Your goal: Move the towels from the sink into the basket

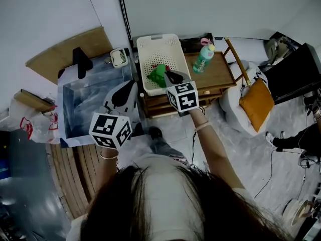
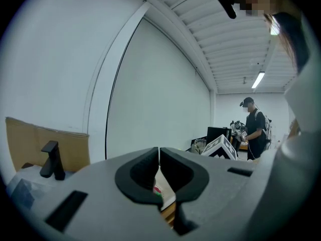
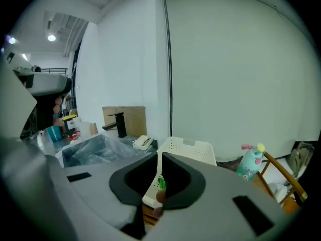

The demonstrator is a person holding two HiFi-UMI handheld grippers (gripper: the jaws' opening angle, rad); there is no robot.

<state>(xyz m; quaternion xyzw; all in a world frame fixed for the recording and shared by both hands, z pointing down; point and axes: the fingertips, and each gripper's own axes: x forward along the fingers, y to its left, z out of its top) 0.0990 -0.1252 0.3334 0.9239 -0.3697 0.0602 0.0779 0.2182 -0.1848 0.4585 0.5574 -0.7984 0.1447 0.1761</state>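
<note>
One crumpled green towel (image 1: 157, 76) lies inside the white perforated plastic basket (image 1: 150, 44), near its front wall. My right gripper (image 1: 173, 77) hangs just above it, jaws shut and empty. My left gripper (image 1: 122, 95) is left of the basket by the rectangular grey sink (image 1: 67, 92), its jaws also shut and empty. Risk: the closed right jaws snag the towel and drag it out.

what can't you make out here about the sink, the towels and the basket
Sink, head view: sheen on its floor and the left gripper over one corner; leftover towels cannot be ruled out.
Green towel in the basket, head view: partly under the right gripper; the right gripper view shows only a sliver past its jaws.
Left gripper view: that gripper's own body covers nearly all of the basket.
</note>
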